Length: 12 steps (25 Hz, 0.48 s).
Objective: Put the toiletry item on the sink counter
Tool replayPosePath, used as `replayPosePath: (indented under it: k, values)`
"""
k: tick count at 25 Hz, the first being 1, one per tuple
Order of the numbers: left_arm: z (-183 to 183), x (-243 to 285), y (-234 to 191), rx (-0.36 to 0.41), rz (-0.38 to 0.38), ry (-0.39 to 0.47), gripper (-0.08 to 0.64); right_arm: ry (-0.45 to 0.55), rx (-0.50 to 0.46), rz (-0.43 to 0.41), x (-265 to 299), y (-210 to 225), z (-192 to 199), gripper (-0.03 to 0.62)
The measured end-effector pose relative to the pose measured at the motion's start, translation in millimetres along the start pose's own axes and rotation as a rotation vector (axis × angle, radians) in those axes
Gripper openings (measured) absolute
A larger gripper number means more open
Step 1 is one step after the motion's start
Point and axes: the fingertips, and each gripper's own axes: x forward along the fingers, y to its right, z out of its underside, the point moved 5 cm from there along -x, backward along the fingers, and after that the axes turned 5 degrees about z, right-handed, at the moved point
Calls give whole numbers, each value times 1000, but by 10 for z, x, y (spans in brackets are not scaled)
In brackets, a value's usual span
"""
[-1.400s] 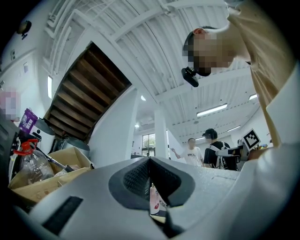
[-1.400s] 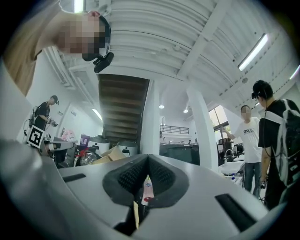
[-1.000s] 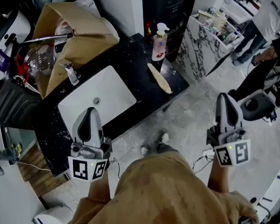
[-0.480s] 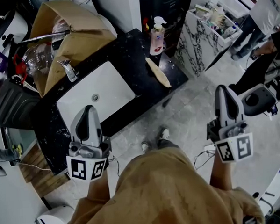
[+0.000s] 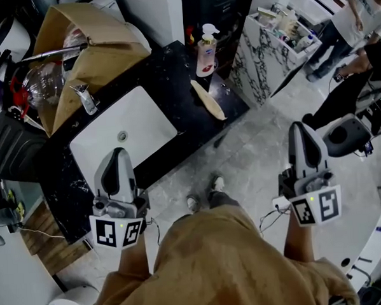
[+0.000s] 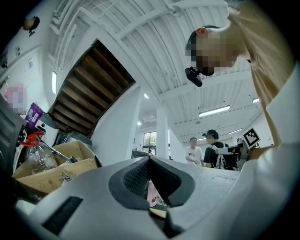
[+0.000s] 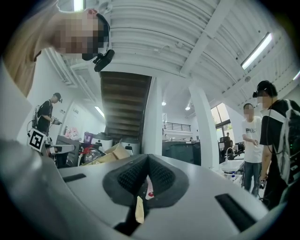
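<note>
2 grippers are held out at about waist level, both clenched on nothing. The left gripper (image 5: 117, 152) has its jaws pressed together at the tips, and its own view shows only a small gap lower down, through which the far counter can be seen. The right gripper (image 5: 302, 127) is closed just as tightly, its dark pads meeting along 1 line. Each carries a cube with square markers at its near end.

The toiletry item, a pump bottle (image 5: 205, 52) with a white head and a red mark on its label, stands upright on the black sink counter (image 5: 174, 79), at the far right end. Neither gripper is near it. 1 flat tan piece (image 5: 208, 100) lies on the counter just in front of the bottle, and I cannot tell what it is. The white basin (image 5: 116, 140) is sunk into the counter to the left, with a metal faucet (image 5: 84, 98) at its far edge. The left gripper is over the counter's near edge, in front of the basin, and the right one is over the pale floor, well apart from the counter.

Beyond the faucet sits an open cardboard box (image 5: 90, 61) holding clear plastic bottles (image 5: 39, 80). Right of the counter is a marble-patterned cabinet (image 5: 253, 62), and other people (image 5: 356, 25) stand at the top right.
</note>
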Motion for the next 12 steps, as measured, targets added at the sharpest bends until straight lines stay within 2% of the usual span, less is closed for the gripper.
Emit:
replayPosePath:
  k: [12]
  values:
    - [-10, 48, 76, 0, 47, 1, 5, -2, -9, 17, -101, -7, -57, 3]
